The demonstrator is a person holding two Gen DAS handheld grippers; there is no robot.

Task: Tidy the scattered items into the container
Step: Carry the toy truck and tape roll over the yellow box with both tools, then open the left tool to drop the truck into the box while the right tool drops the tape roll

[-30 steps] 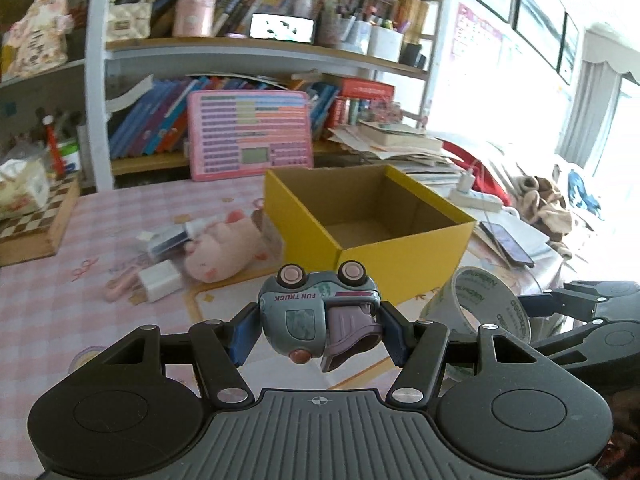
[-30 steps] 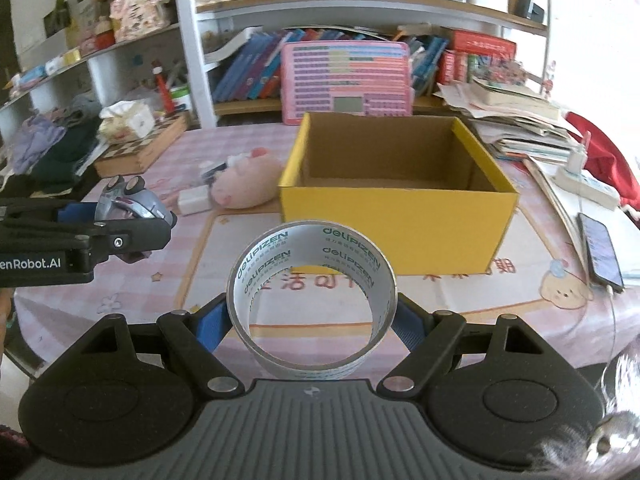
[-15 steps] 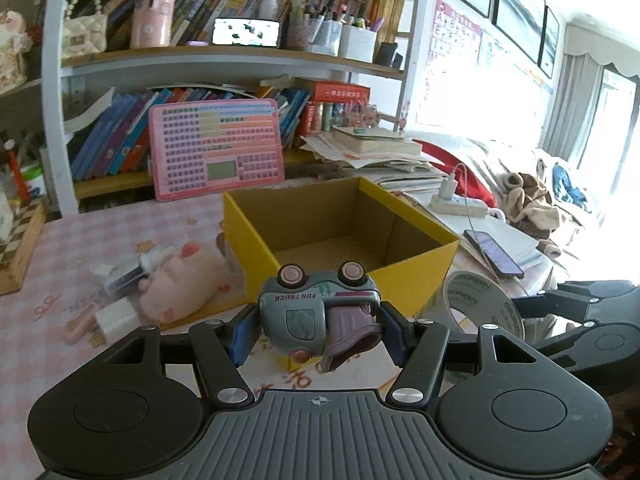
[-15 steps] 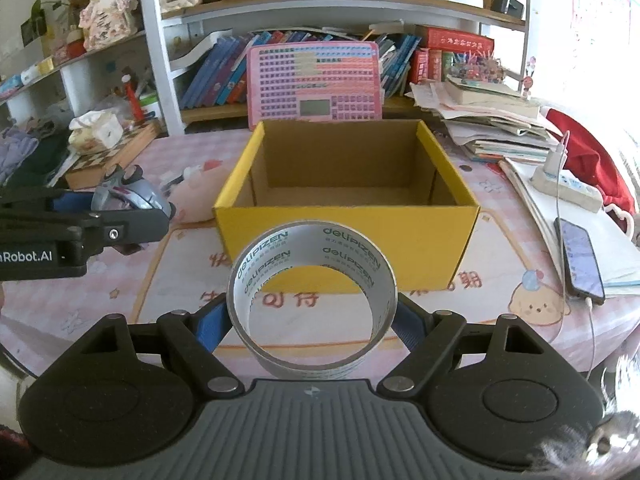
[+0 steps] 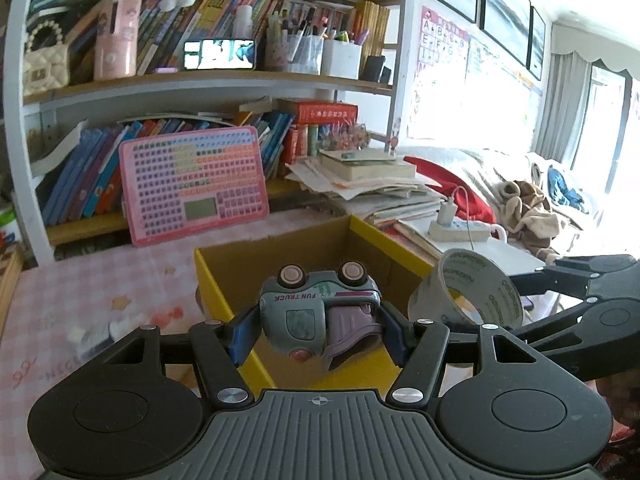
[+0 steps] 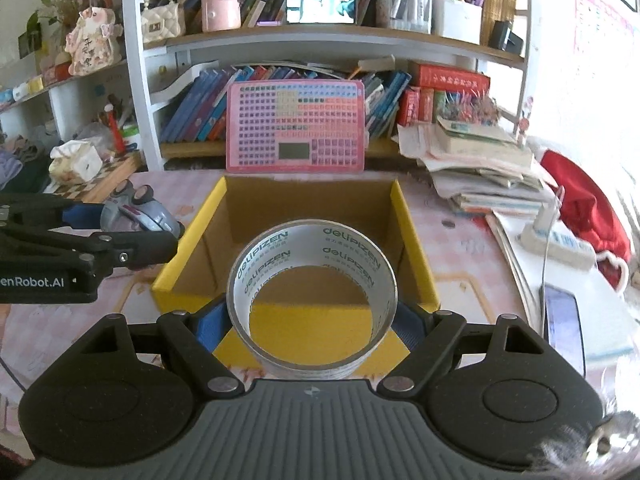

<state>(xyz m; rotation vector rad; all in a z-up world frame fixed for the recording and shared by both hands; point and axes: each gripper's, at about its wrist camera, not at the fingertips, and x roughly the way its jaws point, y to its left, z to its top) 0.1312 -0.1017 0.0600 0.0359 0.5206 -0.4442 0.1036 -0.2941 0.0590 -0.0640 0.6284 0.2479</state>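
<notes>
Holding: the left gripper (image 5: pixel 318 330) is clenched on a toy truck (image 5: pixel 320 316); the right gripper (image 6: pixel 310 322) is clenched on a roll of tape (image 6: pixel 311 292).
Toy truck: grey-blue body lettered "FUN TRUCK", a purple part on one side, pink-hubbed wheels pointing up; gripped between the blue finger pads (image 5: pixel 240 332), it hangs over the near left part of the box.
Roll of tape: wide silvery ring printed "deli" on its inner face, its open centre facing the right wrist camera; it hangs above the box's near wall.
Box: yellow cardboard box (image 6: pixel 416 248), open top, plain brown inside, standing on a pink checked tablecloth (image 5: pixel 100 284).
Behind the box: a pink keyboard-like learning tablet (image 6: pixel 296 128) leans against a bookshelf (image 6: pixel 280 40).
Right of the box: a stack of books and papers (image 6: pixel 480 160), a power strip (image 6: pixel 556 240) and a phone (image 6: pixel 564 316).
Hidden: the box's near wall and part of its floor sit behind both grippers.
Hard to make out: small pale items (image 5: pixel 92 336) on the cloth left of the box are blurred.
</notes>
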